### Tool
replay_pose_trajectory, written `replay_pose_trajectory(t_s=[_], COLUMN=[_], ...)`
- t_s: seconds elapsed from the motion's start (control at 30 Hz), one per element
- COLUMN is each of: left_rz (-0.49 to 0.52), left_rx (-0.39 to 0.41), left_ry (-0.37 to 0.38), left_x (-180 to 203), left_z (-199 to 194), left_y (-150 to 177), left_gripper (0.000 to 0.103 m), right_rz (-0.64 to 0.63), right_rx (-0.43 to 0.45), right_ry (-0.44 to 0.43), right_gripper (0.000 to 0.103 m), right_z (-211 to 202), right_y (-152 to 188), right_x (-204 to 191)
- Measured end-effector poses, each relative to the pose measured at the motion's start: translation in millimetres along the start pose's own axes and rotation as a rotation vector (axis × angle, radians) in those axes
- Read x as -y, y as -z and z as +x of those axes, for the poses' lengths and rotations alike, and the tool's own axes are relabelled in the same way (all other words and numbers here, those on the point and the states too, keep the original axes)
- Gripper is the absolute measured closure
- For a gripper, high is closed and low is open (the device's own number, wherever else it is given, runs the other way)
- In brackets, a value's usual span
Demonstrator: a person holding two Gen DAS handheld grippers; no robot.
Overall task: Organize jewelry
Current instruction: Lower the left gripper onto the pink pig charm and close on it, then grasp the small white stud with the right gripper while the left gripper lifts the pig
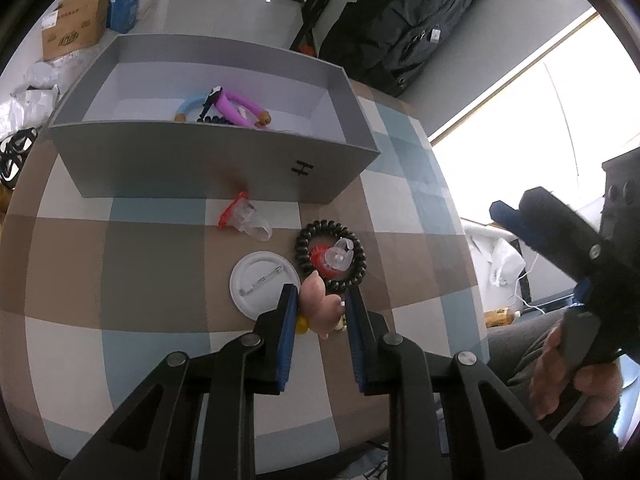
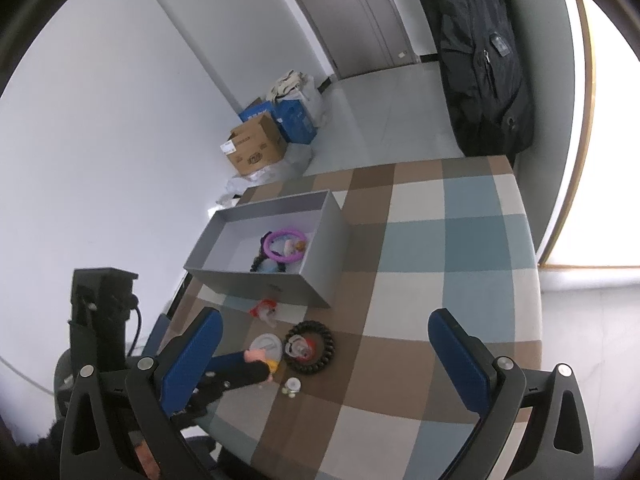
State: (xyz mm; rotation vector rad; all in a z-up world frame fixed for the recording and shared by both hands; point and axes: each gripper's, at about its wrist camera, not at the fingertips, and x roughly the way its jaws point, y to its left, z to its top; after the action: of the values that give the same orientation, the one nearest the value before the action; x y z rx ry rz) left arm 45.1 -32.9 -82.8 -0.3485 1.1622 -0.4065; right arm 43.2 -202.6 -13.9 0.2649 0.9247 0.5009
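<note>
My left gripper [image 1: 320, 300] is closed around a pink figure charm [image 1: 318, 304] low over the checked tablecloth; it also shows in the right wrist view [image 2: 256, 355]. Beside it lie a white round pin badge [image 1: 260, 285], a black spiral hair tie [image 1: 331, 256] with a red and clear clip [image 1: 334, 259] inside it, and another red and clear clip [image 1: 244, 220]. A grey open box [image 1: 224, 168] behind them holds a purple ring [image 1: 240, 106] and other pieces. My right gripper [image 2: 326, 360] is open and empty, raised above the table.
A small pale charm [image 2: 292, 386] lies near the table's front. A black backpack [image 2: 484, 60] stands past the far table edge. Cardboard and blue boxes [image 2: 256, 146] sit on the floor by the wall.
</note>
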Motion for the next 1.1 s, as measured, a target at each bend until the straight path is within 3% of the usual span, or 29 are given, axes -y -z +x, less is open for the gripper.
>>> replay_pose_trajectory(t_s=[0.2, 0.47, 0.63, 0.7, 1.1], left_rz=[-0.003, 0.010, -0.003, -0.016, -0.083], left_rx=[0.017, 0.139, 0.208, 0.216, 0.208], left_ry=[0.011, -0.006, 0.012, 0.021, 0.085], left_x=[2, 4, 3, 0, -12], left_z=[-2, -35, -53, -56, -66], left_y=[-2, -8, -13, -16, -19], left_gripper=[0.084, 0.084, 0.084, 0.084, 0.084], right_rz=[0.014, -0.017, -0.055, -0.079, -0.255], right_rx=[-0.040, -0.125, -0.191, -0.223, -0.291], right_ry=[0.010, 0.040, 0.044, 0.043, 0.061], right_gripper=[0.000, 0.000, 0.016, 0.033, 0.052], right_z=[7, 22, 34, 41, 67], right_y=[5, 22, 35, 40, 63], right_x=[3, 1, -5, -10, -45])
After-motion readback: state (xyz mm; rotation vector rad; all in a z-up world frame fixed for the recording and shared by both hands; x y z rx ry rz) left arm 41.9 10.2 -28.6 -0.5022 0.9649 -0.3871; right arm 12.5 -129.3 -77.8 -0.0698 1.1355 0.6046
